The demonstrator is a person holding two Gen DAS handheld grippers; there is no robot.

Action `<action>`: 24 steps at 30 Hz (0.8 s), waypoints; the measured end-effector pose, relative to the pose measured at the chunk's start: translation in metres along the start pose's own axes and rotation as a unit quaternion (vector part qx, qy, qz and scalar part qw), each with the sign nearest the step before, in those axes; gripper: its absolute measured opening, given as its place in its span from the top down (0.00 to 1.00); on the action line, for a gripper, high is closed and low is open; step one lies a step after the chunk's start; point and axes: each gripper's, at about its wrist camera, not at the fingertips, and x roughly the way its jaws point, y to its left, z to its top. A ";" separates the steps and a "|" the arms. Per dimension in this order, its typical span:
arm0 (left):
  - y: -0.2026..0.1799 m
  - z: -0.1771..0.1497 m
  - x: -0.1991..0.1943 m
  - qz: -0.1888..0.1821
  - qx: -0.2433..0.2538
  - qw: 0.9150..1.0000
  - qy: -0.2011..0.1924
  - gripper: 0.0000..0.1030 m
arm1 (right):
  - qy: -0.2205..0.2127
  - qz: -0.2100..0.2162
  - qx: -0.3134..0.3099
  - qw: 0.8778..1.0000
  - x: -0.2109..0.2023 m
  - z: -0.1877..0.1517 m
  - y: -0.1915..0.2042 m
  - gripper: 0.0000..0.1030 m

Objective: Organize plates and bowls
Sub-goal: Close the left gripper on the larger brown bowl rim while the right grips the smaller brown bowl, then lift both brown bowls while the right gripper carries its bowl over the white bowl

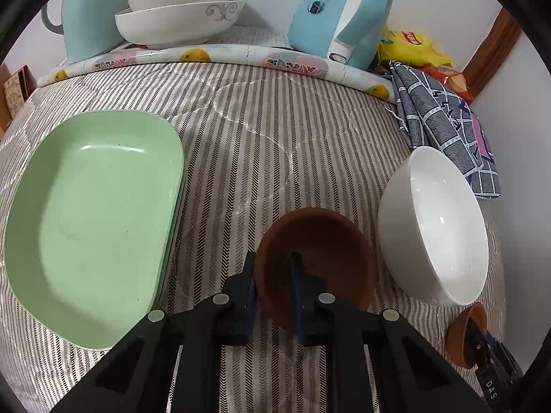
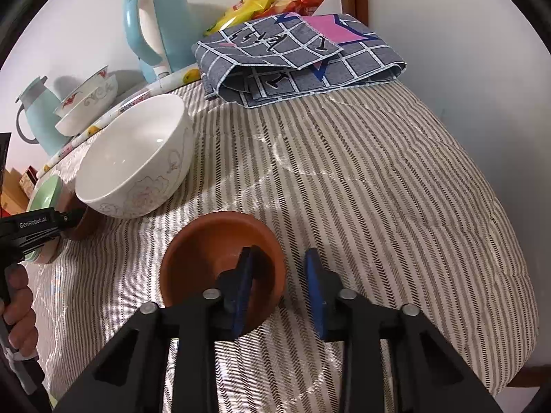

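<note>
My left gripper (image 1: 272, 258) straddles the left rim of a brown bowl (image 1: 330, 241) on the striped cloth, one pad outside and one inside, shut on the wall. My right gripper (image 2: 280, 251) straddles the right rim of a second brown bowl (image 2: 213, 247). Its inner pad lies against the wall, while the outer pad stands a little off with cloth showing between, so it is open. A white bowl (image 1: 437, 227) (image 2: 137, 158) sits between the two brown bowls. Stacked green plates (image 1: 93, 220) lie to the left. The right gripper (image 1: 482, 340) also shows in the left wrist view's lower right corner.
Two patterned bowls (image 1: 179, 17) are stacked on a raised board at the back, between a blue jug (image 1: 89, 10) and a blue kettle (image 1: 330, 10). A folded checked cloth (image 2: 296, 55) and snack bags (image 2: 261, 3) lie at the far right. A hand (image 2: 17, 303) holds the left gripper.
</note>
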 end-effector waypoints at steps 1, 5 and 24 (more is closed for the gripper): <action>0.000 0.000 -0.001 0.000 0.000 1.000 -0.004 0.88 | -0.002 -0.001 0.000 1.000 -0.001 0.000 0.001 0.85; 0.003 0.001 -0.002 -0.006 -0.005 1.000 0.000 0.90 | -0.007 -0.010 -0.001 1.000 -0.004 -0.001 0.005 0.87; 0.000 -0.002 -0.039 -0.021 0.026 0.999 -0.025 0.92 | -0.037 -0.012 0.026 0.999 -0.028 -0.002 0.014 0.91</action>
